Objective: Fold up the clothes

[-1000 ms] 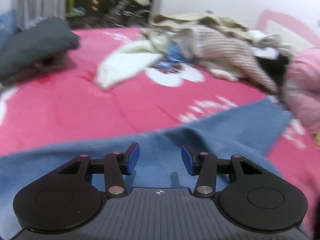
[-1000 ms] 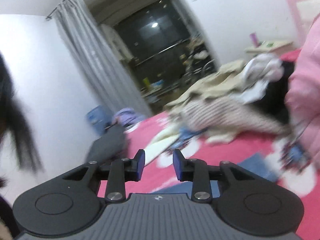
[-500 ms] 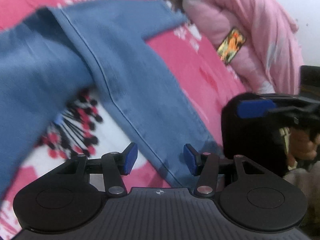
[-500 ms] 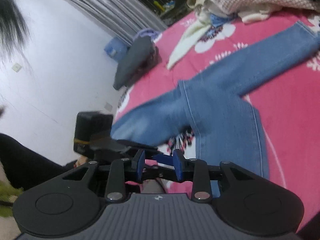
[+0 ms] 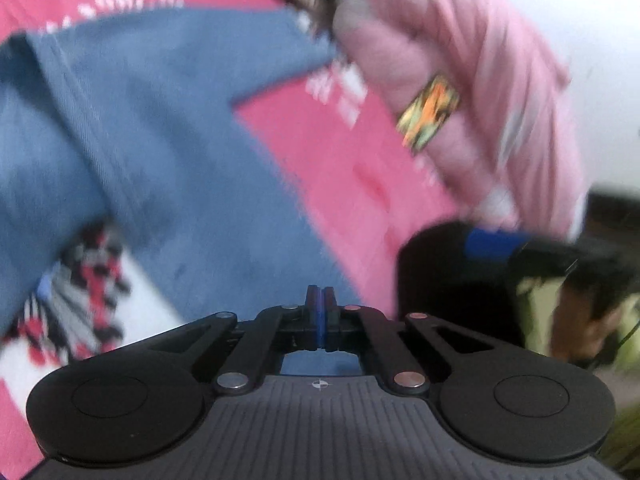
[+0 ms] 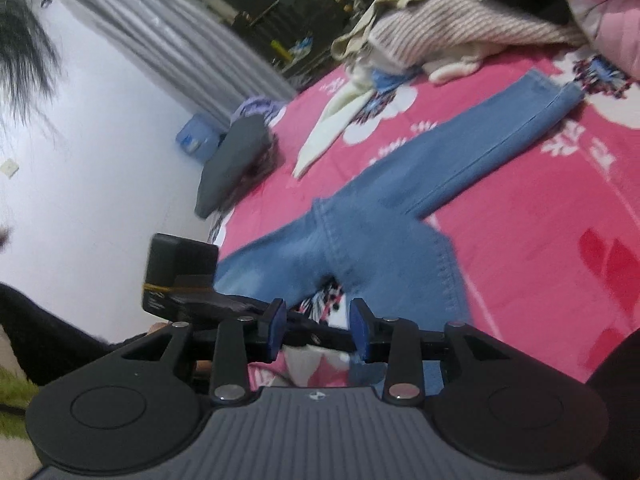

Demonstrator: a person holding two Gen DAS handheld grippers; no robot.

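So the blue jeans (image 6: 384, 208) are lying spread out on the pink bedspread (image 6: 540, 248), waist end nearest. The left gripper (image 5: 320, 312) is sitting over the denim's near edge with jaws pressed together, can't tell if it's pinching fabric. The right gripper (image 6: 318, 330) has just been opening, jaws partway apart, nothing between them, denim just beyond.

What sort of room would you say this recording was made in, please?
Most likely a bedroom at home: a bed under a pink floral bedspread, jeans spread flat on it, a heap of unfolded clothes at the far end and a grey curtain behind.
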